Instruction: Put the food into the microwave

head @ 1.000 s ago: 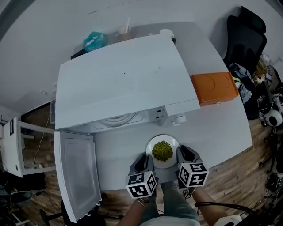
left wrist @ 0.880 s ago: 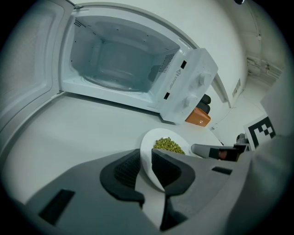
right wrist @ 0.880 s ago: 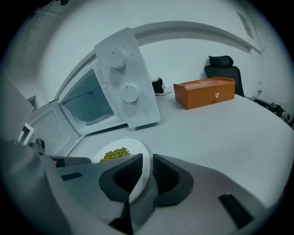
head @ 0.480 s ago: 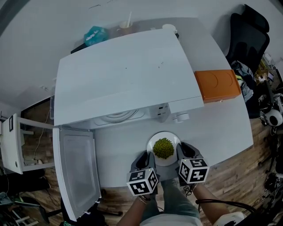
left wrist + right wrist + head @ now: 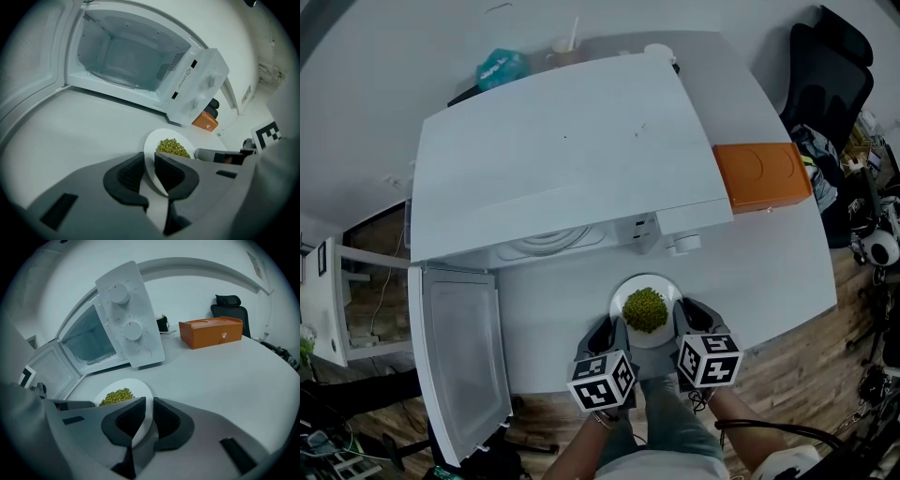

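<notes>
A white plate (image 5: pixel 661 288) with a heap of green peas (image 5: pixel 645 309) sits just in front of the white microwave (image 5: pixel 562 159), whose door (image 5: pixel 459 361) hangs open to the left. My left gripper (image 5: pixel 614 330) is shut on the plate's left rim and my right gripper (image 5: pixel 684 317) is shut on its right rim. In the left gripper view the plate (image 5: pixel 161 140) passes between the jaws, with the peas (image 5: pixel 173 147) behind them and the open oven cavity (image 5: pixel 126 61) beyond. In the right gripper view the plate (image 5: pixel 136 387) is pinched likewise, beside the control panel (image 5: pixel 129 324).
An orange box (image 5: pixel 761 178) stands on the white table (image 5: pixel 769 272) to the right of the microwave. A teal bag (image 5: pixel 499 67) and a cup (image 5: pixel 564 58) sit behind it. A black office chair (image 5: pixel 830 66) is at the far right.
The plate and both grippers have barely shifted; the view has drifted slightly, with the microwave a touch higher in frame.
</notes>
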`<state>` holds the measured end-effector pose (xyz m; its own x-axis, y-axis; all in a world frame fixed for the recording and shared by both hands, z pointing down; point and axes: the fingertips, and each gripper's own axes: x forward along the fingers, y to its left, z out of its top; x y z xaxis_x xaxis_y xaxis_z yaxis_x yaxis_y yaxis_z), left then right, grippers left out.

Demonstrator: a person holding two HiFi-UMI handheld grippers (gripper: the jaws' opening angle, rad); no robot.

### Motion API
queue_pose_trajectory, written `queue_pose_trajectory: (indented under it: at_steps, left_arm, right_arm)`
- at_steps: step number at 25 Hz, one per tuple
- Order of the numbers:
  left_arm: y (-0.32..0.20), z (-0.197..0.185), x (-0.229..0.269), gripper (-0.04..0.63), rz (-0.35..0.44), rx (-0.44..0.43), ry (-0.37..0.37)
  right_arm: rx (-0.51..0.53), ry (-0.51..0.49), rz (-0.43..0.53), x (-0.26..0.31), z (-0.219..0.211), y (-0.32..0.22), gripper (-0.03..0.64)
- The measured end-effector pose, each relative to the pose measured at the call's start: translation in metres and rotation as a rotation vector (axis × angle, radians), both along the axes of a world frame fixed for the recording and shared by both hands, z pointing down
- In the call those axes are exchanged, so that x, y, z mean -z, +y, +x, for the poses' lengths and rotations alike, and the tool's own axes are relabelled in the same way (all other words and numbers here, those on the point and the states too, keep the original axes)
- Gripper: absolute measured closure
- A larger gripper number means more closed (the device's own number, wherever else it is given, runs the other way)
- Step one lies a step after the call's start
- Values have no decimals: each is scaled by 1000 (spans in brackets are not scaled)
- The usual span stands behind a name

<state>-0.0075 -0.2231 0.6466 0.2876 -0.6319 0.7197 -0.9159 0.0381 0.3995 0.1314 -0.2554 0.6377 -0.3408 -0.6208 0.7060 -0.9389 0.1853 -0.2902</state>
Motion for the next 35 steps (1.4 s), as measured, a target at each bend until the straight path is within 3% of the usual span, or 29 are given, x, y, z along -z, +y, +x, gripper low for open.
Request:
queue_pose_trajectory:
  at_steps: [18, 35]
  left_arm:
    - [12, -24, 8, 528, 11, 66, -34]
    - [20, -70, 29, 531, 48, 185, -34]
  right_arm:
    - [40, -23, 7, 7, -24, 7, 560]
    - [141, -35, 46, 27, -73, 2, 561]
